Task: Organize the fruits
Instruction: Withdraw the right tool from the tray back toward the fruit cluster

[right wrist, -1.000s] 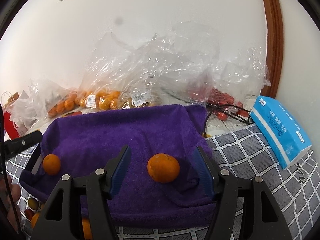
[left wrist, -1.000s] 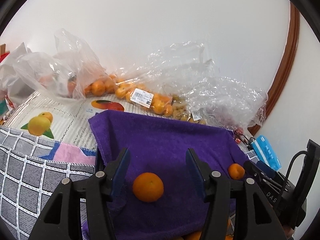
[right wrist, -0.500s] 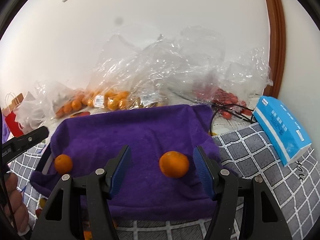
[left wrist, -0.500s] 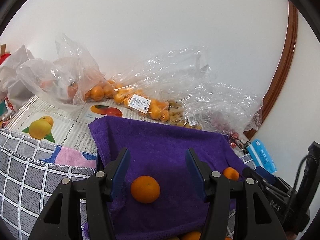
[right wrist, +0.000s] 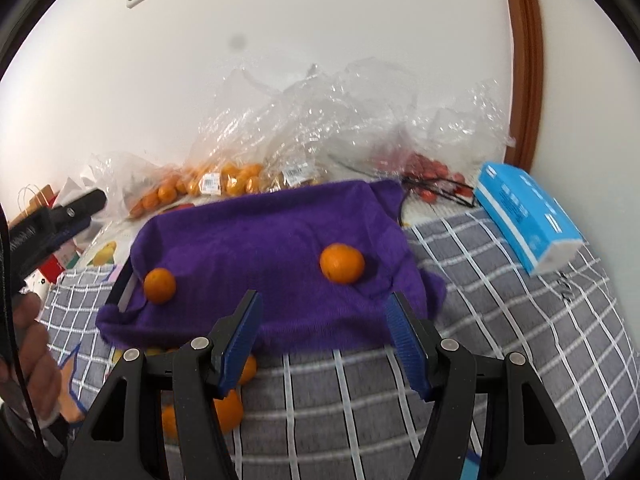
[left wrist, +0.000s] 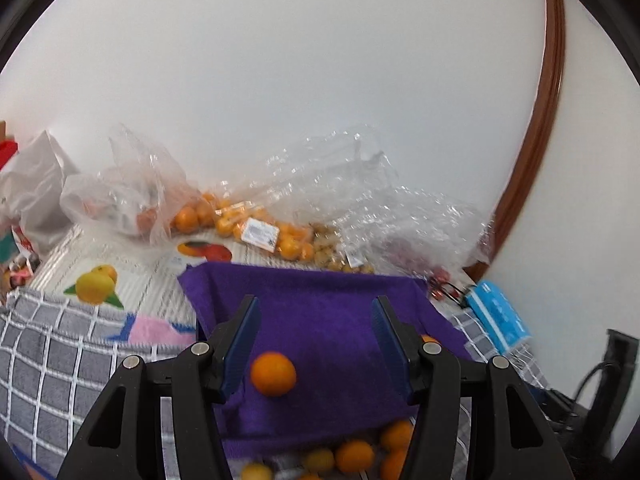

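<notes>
1. Covering the middle of both views, a purple towel [right wrist: 272, 240] drapes over what looks like a dark tray, likely as a soft bed so fruit does not roll or bruise.
2. Grey checked cloth [right wrist: 500, 340] spreads beneath it from 3 to 6 o'clock in the right wrist view.
3. Clear plastic bags [left wrist: 340, 184] crowd the wall at 12 o'clock, holding more oranges; their white price labels are too small to read.
4. At 2 o'clock in the right wrist view, a blue tissue pack [right wrist: 528, 216] lies on the cloth; its print is blurred.
5. The left gripper [left wrist: 314, 344] stands wide open, empty, with one orange [left wrist: 273, 373] on the towel between its fingers, not touching them.
6. The right gripper [right wrist: 324, 328] is equally spread and empty, near the towel's front edge; a second orange [right wrist: 342, 263] sits beyond it at 12 o'clock.
7. Loose oranges [left wrist: 356, 456] lie below the towel's edge at 6 o'clock, probably awaiting sorting.
</notes>
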{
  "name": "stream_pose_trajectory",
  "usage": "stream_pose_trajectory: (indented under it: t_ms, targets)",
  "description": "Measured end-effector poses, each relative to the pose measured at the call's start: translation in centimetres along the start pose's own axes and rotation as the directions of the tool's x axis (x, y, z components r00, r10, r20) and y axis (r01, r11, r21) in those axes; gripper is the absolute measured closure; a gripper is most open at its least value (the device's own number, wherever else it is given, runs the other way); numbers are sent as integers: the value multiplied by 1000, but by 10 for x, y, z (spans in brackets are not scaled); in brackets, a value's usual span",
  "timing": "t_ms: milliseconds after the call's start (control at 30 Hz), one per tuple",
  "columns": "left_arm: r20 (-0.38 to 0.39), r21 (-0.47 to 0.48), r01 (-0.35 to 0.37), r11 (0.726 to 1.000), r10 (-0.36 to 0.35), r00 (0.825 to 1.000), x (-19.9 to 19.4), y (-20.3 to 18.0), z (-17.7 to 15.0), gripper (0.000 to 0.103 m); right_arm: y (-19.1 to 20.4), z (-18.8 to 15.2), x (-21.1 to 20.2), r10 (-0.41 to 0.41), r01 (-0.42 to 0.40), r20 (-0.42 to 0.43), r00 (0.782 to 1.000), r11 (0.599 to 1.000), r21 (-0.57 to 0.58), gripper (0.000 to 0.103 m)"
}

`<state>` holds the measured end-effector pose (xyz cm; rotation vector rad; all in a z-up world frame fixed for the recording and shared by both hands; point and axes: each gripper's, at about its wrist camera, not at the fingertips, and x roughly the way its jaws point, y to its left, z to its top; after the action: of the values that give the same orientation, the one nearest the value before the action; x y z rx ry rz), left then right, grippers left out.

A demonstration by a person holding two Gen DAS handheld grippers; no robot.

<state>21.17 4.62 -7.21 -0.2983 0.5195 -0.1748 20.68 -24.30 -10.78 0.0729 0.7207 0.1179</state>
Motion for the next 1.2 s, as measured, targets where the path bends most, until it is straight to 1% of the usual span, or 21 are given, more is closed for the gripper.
stream_pose_trajectory:
  t_ms: [167, 267, 333, 500, 600, 733, 800, 867, 967, 1100, 1200]
  targets:
    - [-47, -2, -33, 999, 33, 998, -20, 9, -14, 48, 4, -15, -5, 9, -8, -20, 1000, 1000, 8, 39]
    - [-84, -6, -46, 999, 45, 995, -29, 17, -25, 48, 9, -22, -4, 22, -22, -33, 999, 1000, 7, 39]
    - [-104, -4, -68, 998, 67, 992, -35, 22, -35, 48, 13, -26, -6, 30, -30, -38, 999, 1000, 2, 39]
    - [-185, -26, -95, 995, 89, 979, -39, 41, -65, 48, 22, -35, -12, 48, -48, -41, 998, 999, -15, 39]
    - [-219, -10, -132, 991, 126, 968, -41, 49, -82, 48, 26, -42, -15, 61, -63, -43, 997, 998, -28, 39]
    - [-243, -11, -169, 986, 161, 957, -43, 59, -96, 48, 32, -50, -16, 62, -65, -54, 997, 996, -56, 39]
    - [-244, -3, -201, 980, 194, 950, -44, 63, -102, 48, 34, -54, -16, 68, -72, -62, 996, 995, -66, 39]
    - [-247, 0, -217, 976, 210, 946, -43, 67, -107, 48, 36, -57, -16, 75, -80, -66, 995, 994, -71, 39]
    - [-250, -12, -224, 975, 214, 944, -40, 74, -111, 48, 38, -58, -14, 83, -88, -72, 994, 993, -76, 39]
    - [-248, -37, -204, 978, 189, 950, -41, 78, -113, 48, 42, -60, -10, 94, -101, -79, 992, 991, -86, 39]
    - [-251, -38, -199, 979, 183, 950, -40, 78, -114, 48, 43, -61, -6, 106, -113, -84, 991, 990, -90, 39]
